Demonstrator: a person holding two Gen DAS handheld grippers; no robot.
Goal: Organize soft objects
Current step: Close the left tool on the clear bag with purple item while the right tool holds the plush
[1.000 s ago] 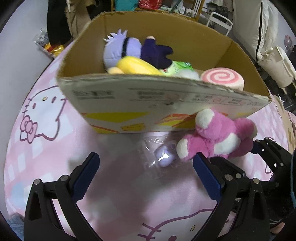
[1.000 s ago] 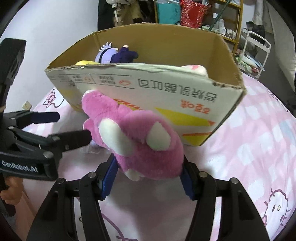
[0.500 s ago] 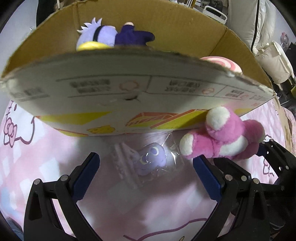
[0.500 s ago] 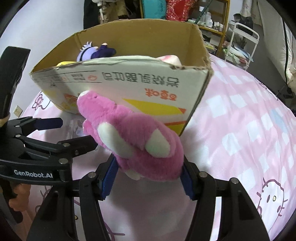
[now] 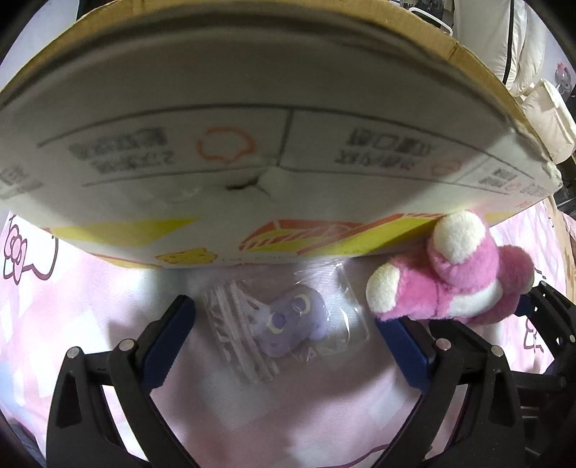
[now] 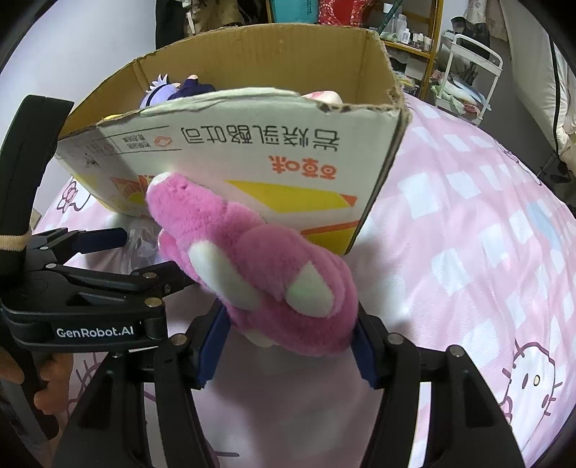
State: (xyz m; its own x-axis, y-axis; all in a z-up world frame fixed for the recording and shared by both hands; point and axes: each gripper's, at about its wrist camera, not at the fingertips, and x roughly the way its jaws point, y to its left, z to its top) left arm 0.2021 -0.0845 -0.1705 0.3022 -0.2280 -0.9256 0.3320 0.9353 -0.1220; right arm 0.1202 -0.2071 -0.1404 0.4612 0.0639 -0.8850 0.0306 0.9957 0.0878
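Note:
A small purple plush in a clear bag [image 5: 288, 320] lies on the pink sheet at the foot of the cardboard box [image 5: 216, 144]. My left gripper [image 5: 280, 313] is open, its blue pads either side of the bag and clear of it. My right gripper [image 6: 288, 324] is shut on a pink-and-white plush [image 6: 259, 259], held just off the sheet against the box's printed front wall [image 6: 252, 151]. The left view shows this pink plush [image 5: 450, 284] at right. Over the box rim I see a purple-haired doll [image 6: 162, 90] and a pink swirl toy [image 6: 324, 97].
The pink cat-print bedsheet [image 6: 468, 234] spreads out to the right of the box. A shelf unit [image 6: 414, 32] and a white cart [image 6: 471, 54] stand behind. A person's hand [image 6: 46, 374] holds the left gripper's handle at lower left.
My left gripper has dropped lower and closer to the box wall, so the bagged plush now sits between its fingers and the box's inside is hidden. The right gripper keeps the pink plush.

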